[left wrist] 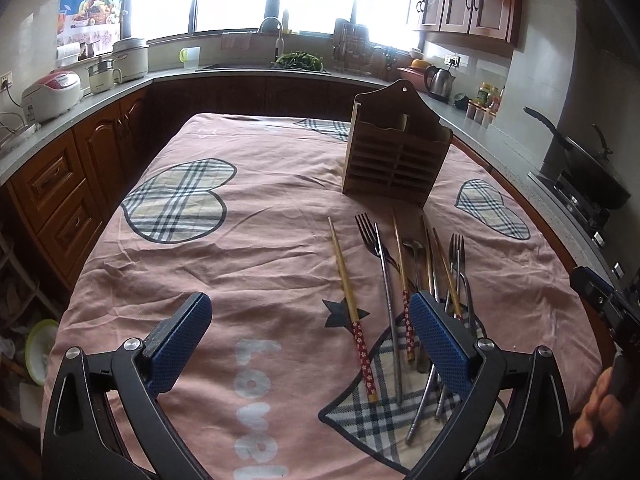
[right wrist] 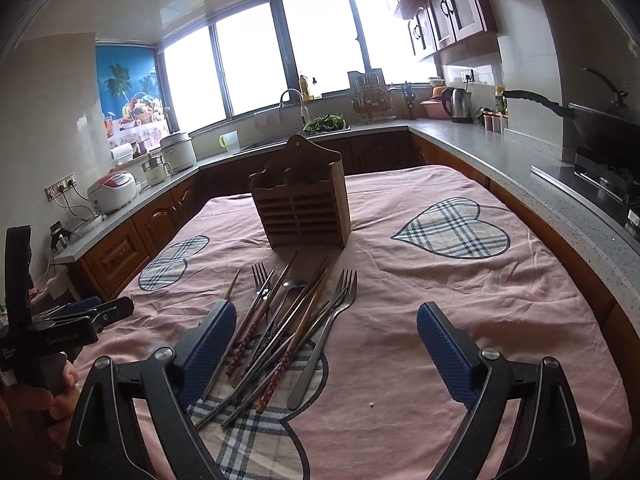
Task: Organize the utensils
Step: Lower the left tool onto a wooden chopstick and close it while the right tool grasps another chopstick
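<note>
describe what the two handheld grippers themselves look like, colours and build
Both the left gripper and right gripper share one build: black angular finger arms with silver pivot bolts, tipped with blue, diamond-textured rectangular pads. The left one's black body carries small white lettering, too blurred to read.

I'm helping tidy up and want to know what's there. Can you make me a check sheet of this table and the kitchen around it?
Surface: pink tablecloth with plaid hearts, wrinkled, covering the table.
Job's things: slatted wooden utensil holder standing upright; no utensils seen in it. Loose pile of metal forks, a spoon and chopsticks in front of it. One wooden chopstick with red flowered end lies apart.
Clutter: small pale crumb on the cloth.
Grippers: left gripper open, holding nothing; right gripper open, holding nothing.
Cables: cords by the white rice cooker.
Surroundings: grey counters, steel kettle, black wok, bright windows.
</note>
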Available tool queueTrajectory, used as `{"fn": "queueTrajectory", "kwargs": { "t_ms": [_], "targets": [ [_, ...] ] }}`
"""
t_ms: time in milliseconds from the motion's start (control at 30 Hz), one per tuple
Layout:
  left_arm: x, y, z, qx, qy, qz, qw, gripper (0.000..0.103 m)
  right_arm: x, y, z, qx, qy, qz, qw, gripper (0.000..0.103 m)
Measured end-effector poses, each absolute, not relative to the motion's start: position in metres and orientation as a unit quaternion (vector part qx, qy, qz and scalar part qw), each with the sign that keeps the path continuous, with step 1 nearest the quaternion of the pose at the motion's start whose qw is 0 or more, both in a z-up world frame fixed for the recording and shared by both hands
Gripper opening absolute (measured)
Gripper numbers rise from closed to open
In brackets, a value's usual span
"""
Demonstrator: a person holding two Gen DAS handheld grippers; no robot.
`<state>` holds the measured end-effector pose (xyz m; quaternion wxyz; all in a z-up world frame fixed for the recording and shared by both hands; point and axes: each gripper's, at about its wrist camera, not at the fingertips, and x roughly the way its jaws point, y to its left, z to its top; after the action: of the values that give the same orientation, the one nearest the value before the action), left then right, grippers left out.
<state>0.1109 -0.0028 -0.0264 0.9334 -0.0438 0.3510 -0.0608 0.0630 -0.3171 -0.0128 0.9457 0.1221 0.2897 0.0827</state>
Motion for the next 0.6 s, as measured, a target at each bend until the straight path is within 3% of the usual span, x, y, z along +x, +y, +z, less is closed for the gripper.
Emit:
{"fn": "queueTrajectory", "kwargs": {
  "t_ms": [133, 200, 333, 467, 600],
  "targets": [
    [0.136, -0.007, -0.035, -0.042, 0.369, -0.064, 0.926, 0.094, 0.091, -0.323, -0.025, 0.14, 0.319, 0.085, 0.933, 0.069],
    [0.149, -0.009, -0.04, -0.042, 0.378, -0.067, 0.923, 0.093, 0.104, -0.324, -0.031, 0.144, 0.332, 0.087, 0.928, 0.057],
    [0.174, -0.019, -0.05, -0.034, 0.398, -0.075, 0.914, 0.086, 0.128, -0.318, -0.041, 0.151, 0.353, 0.1, 0.918, 0.05],
    [0.196, -0.026, -0.06, -0.029, 0.418, -0.083, 0.904, 0.08, 0.154, -0.309, -0.053, 0.156, 0.376, 0.113, 0.906, 0.033],
    [0.218, -0.029, -0.069, -0.03, 0.437, -0.09, 0.895, 0.075, 0.182, -0.297, -0.065, 0.161, 0.403, 0.13, 0.891, 0.025]
  ]
}}
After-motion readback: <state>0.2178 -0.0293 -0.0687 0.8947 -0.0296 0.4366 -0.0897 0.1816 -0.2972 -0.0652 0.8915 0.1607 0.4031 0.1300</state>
